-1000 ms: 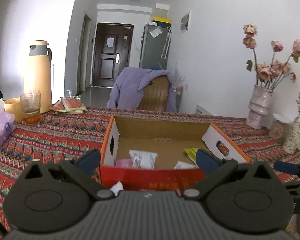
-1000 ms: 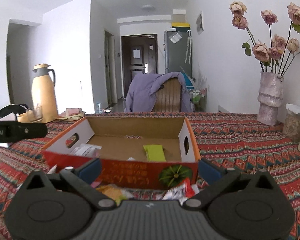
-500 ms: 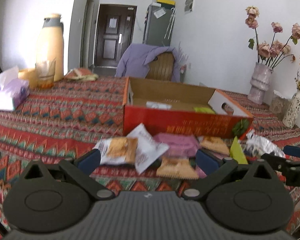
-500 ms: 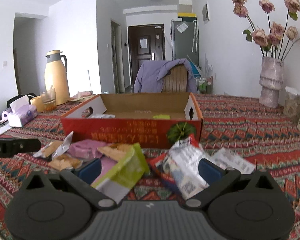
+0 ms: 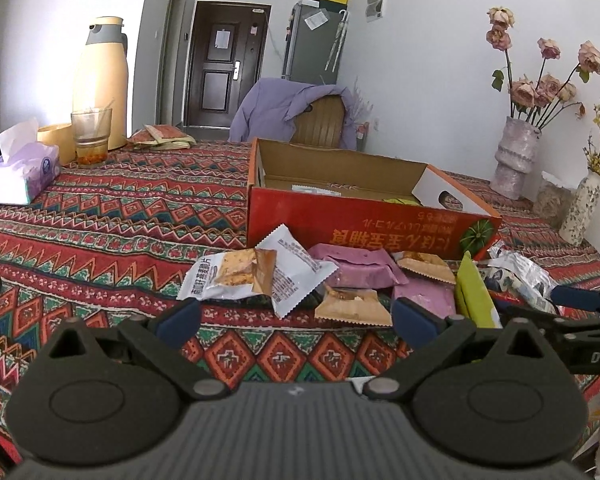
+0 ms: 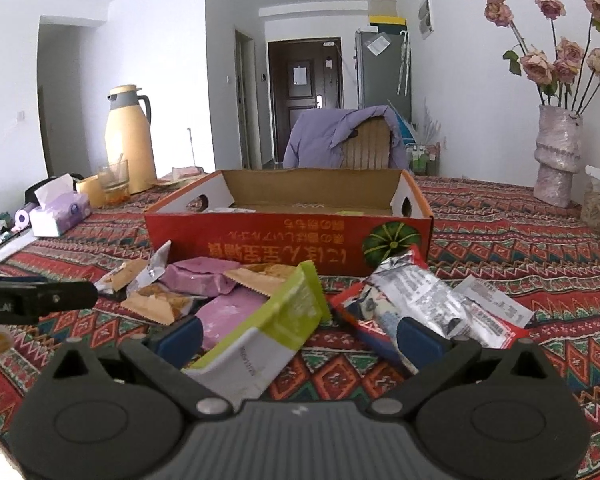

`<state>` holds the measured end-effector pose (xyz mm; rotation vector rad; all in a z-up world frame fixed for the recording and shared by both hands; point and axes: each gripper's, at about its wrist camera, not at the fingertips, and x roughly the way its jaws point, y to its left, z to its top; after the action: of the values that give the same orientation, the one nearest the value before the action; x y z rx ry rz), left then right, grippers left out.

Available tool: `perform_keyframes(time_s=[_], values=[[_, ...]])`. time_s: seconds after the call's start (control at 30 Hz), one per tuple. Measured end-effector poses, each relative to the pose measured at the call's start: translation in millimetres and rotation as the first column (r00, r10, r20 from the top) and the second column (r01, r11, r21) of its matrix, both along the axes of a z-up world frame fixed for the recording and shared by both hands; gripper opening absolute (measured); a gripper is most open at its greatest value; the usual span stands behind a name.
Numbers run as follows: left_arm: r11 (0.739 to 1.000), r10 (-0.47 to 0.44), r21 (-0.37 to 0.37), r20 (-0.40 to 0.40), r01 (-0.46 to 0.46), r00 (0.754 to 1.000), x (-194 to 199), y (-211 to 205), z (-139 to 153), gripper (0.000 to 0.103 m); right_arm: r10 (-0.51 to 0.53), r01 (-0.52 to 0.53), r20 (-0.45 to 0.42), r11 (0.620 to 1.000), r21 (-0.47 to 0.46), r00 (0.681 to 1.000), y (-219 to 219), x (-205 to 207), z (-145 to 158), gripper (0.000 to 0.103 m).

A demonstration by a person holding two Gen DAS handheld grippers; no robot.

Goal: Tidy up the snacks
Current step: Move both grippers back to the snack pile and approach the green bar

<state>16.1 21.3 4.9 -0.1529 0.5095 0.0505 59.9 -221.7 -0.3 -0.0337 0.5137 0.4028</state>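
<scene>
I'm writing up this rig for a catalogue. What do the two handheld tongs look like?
Both the left tongs and right tongs look alike: matte black bodies, two round pivot housings, ribbed grey centre, dark blue fingertip pads. White lettering marks the side of each. No cables or sleeves show.

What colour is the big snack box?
Red-orange outside, plain brown cardboard inside; clearest in the right wrist view.

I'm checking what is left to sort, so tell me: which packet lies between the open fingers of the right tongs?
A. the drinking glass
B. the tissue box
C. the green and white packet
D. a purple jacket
C: in the right wrist view the green and white packet lies slanted between the spread fingers of the right tongs, in front of the red cardboard box.
</scene>
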Motion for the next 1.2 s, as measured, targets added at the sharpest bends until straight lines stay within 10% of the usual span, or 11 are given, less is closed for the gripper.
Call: perform_keyframes(time_s=[0.5, 1.2], values=[[0.999, -0.032, 0.017, -0.009, 0.032, 0.999, 0.1, -2.8, -7.7, 0.103, -0.039, 0.037, -0.062, 0.999, -0.033, 0.997, 23.5, 9.9, -7.0, 0.102], [1.0, -0.031, 0.002, -0.035, 0.031, 0.999, 2.3, -1.4, -12.9, 0.103, -0.047, 0.041, -0.138, 0.998, -0.046, 0.989, 17.9, 20.0, -19.4, 0.043]])
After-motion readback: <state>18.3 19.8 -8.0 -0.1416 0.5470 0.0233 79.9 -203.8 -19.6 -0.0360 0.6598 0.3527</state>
